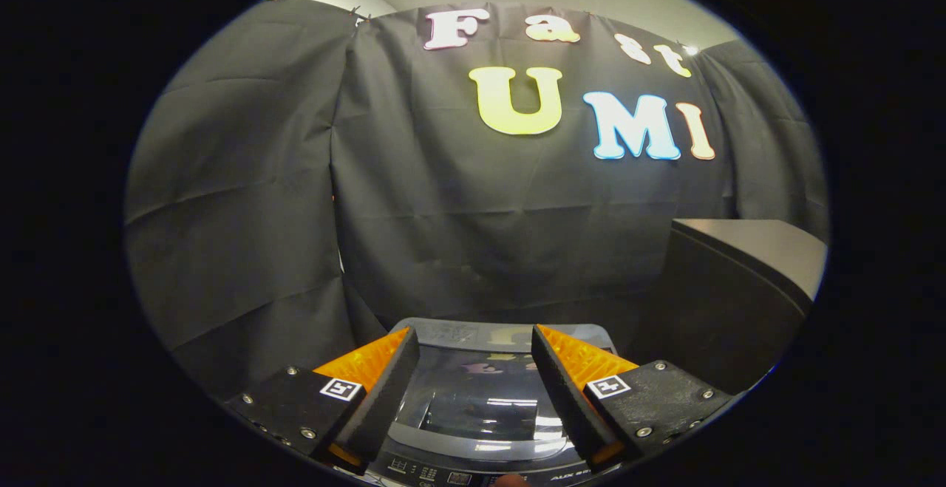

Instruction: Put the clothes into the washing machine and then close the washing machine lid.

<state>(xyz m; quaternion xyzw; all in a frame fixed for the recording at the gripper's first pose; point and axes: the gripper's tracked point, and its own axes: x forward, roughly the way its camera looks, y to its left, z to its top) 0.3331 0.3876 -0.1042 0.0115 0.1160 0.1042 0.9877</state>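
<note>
While the claw [474, 339] hangs above the washer [484, 406], its two fingers [384, 387] stand well apart and grip nothing; the gap between them is free. Washer sits directly below and between the fingers, its top face spanning the gap from one finger to the other. Far edge of the washer lies just ahead of the fingertips; the near edge, with a control strip [458, 472], lies at the finger bases.

Lid [480, 398]: down, flat on the washer top. Dark, glossy, see-through panel in a grey frame; bright ceiling reflections streak across it. Contents under the lid cannot be made out. No clothes to be seen on the lid or around it.

A small rounded pinkish shape, possibly a fingertip [510, 480], touches the near edge of the control strip.

Beyond the washer hangs the black cloth wall [458, 228]. Right of the washer stands a dark cabinet [732, 287] with a flat grey top, taller than the washer.
</note>
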